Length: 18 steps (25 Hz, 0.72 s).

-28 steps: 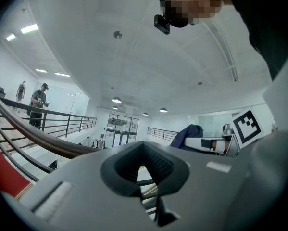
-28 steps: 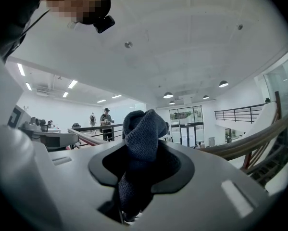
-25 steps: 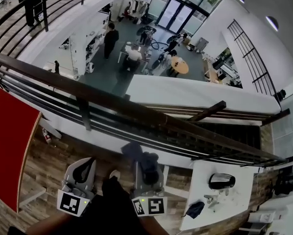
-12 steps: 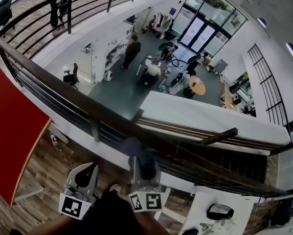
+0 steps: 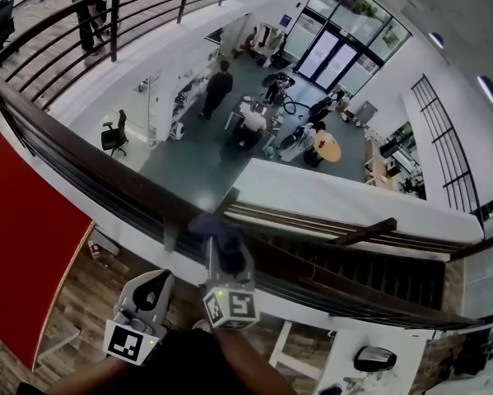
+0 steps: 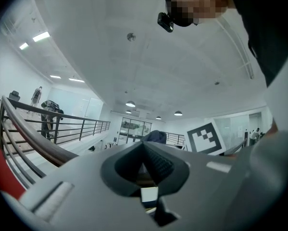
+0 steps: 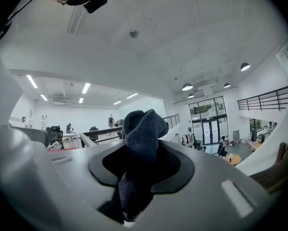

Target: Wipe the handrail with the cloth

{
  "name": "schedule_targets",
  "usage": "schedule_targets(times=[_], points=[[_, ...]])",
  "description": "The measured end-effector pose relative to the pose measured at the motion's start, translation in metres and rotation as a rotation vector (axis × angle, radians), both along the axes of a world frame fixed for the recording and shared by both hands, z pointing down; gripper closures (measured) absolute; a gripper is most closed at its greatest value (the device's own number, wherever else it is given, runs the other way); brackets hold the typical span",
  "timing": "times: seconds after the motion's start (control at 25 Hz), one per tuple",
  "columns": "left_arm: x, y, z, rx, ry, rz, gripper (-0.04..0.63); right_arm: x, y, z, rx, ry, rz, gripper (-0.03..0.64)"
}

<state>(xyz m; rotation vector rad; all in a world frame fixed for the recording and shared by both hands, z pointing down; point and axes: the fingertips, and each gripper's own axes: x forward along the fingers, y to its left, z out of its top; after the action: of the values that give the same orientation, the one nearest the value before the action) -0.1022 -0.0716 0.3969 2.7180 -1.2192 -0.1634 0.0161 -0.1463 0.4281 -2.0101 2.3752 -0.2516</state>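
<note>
At the bottom of the head view, both grippers reach out from the person's dark sleeves over a wood floor (image 5: 77, 282). The left gripper (image 5: 155, 282) hangs low, short of the railing; in the left gripper view its jaws are pressed together with nothing between them. The right gripper (image 5: 225, 257) is further forward and higher. Its jaws are clamped on a dark blue cloth (image 5: 217, 230), and in the right gripper view a bunched wad of the cloth sticks out past the jaw tips.

In the head view the cloth lies over the top bar of the handrail (image 5: 98, 160), just right of a post, and seems to press on it, though the contact itself cannot be made out. The dark brown handrail runs from the upper left down to the lower right, with thinner bars below it. A red panel (image 5: 20, 245) stands at the left, on the near side of the railing.

Beyond the railing is a lower floor, where a standing person (image 5: 217, 89) is near some tables. A round table (image 5: 323, 146) stands further right, and glass doors (image 5: 332, 52) are at the far end.
</note>
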Motion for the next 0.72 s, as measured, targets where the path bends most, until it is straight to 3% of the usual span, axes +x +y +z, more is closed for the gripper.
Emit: schedule_targets(times=[0.28, 0.72], points=[[-0.019, -0.024, 0.0, 0.012, 0.006, 0.02, 0.595, -0.022, -0.037, 0.035, -0.094, 0.018, 0.014, 0.489], [-0.035, -0.036, 0.004, 0.006, -0.016, 0.072, 0.595, -0.018, -0.055, 0.08, -0.232, 0.115, 0.085, 0.491]])
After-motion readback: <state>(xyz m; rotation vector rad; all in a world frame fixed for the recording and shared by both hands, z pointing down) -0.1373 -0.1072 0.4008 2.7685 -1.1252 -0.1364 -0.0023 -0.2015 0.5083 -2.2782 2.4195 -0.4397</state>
